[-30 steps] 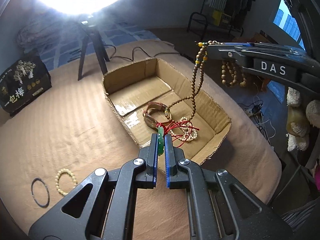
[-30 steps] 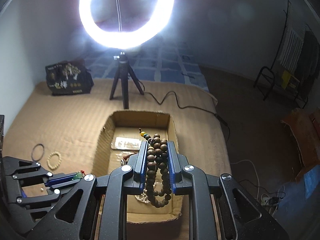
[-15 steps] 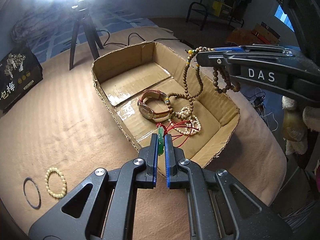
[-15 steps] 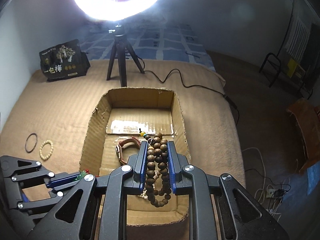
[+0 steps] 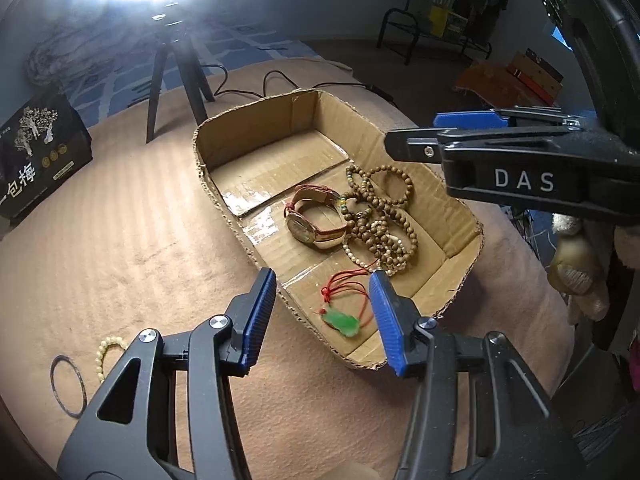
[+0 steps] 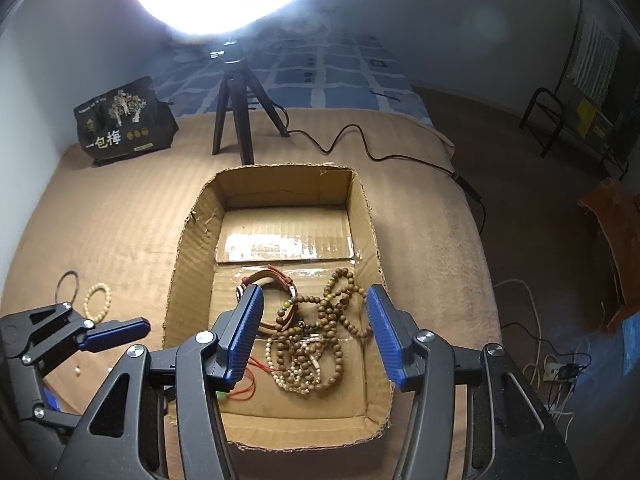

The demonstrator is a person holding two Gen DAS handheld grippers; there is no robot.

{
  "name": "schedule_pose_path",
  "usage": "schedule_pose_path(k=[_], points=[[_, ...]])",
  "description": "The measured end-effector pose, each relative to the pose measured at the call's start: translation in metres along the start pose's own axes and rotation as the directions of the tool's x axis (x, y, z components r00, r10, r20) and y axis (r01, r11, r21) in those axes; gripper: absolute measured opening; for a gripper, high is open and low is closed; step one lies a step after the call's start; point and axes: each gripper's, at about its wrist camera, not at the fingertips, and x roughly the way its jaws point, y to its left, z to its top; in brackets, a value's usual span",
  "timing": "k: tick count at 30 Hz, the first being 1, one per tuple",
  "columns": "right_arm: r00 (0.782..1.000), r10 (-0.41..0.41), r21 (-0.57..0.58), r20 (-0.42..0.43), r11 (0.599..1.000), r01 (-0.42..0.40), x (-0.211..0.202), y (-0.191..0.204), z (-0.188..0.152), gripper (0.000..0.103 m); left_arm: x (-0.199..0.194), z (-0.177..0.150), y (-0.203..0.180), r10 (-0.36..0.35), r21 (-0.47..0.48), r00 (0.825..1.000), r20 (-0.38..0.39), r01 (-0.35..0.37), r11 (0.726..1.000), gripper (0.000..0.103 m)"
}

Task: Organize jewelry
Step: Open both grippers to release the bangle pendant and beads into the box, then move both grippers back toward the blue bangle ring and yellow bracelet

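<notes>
Jewelry is mostly gathered inside the cardboard box (image 6: pixel 372 240): watch (image 5: pixel 316 220), wooden bead strand (image 6: pixel 320 328), jade pendant (image 5: pixel 342 320). Left gripper (image 5: pixel 324 316) and right gripper (image 6: pixel 312 332) are held wide open, empty. Outside the box, a pale bead bracelet (image 6: pixel 97 300) and dark ring (image 6: pixel 67 286) are left to collect.

My left tool (image 5: pixel 323 312): matte black skeletal frame, ribbed blue pads (image 5: pixel 259 316), silver screws. My right tool (image 6: pixel 314 334): same build, white "DAS" lettering on its side.
</notes>
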Motion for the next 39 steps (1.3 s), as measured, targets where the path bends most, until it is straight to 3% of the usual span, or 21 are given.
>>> schedule_pose_path(k=[9, 23, 26, 32, 39], points=[[1.000, -0.010, 0.011, 0.006, 1.000, 0.010, -0.005, 0.001, -0.001, 0.056, -0.011, -0.002, 0.006, 0.008, -0.009, 1.000, 0.009, -0.008, 1.000, 0.050], [0.999, -0.017, 0.042, 0.036, 0.999, 0.016, -0.023, 0.015, 0.000, 0.071, -0.036, -0.013, 0.025, 0.020, -0.025, 0.999, 0.025, -0.019, 0.999, 0.050], [0.999, -0.020, 0.048, 0.029, 0.999, 0.019, -0.024, 0.022, -0.001, 0.071, -0.043, -0.015, 0.034, 0.036, -0.036, 0.999, 0.031, -0.035, 0.999, 0.057], [0.999, -0.041, 0.035, 0.018, 0.999, 0.041, -0.028, 0.039, -0.002, 0.071, -0.062, -0.023, 0.061, 0.061, -0.062, 0.997, 0.044, -0.058, 0.996, 0.058], [0.997, 0.028, -0.012, 0.070, 1.000, -0.027, -0.042, 0.074, -0.015, 0.071, -0.087, -0.040, 0.111, 0.107, -0.142, 0.992, 0.061, -0.097, 0.985, 0.058]])
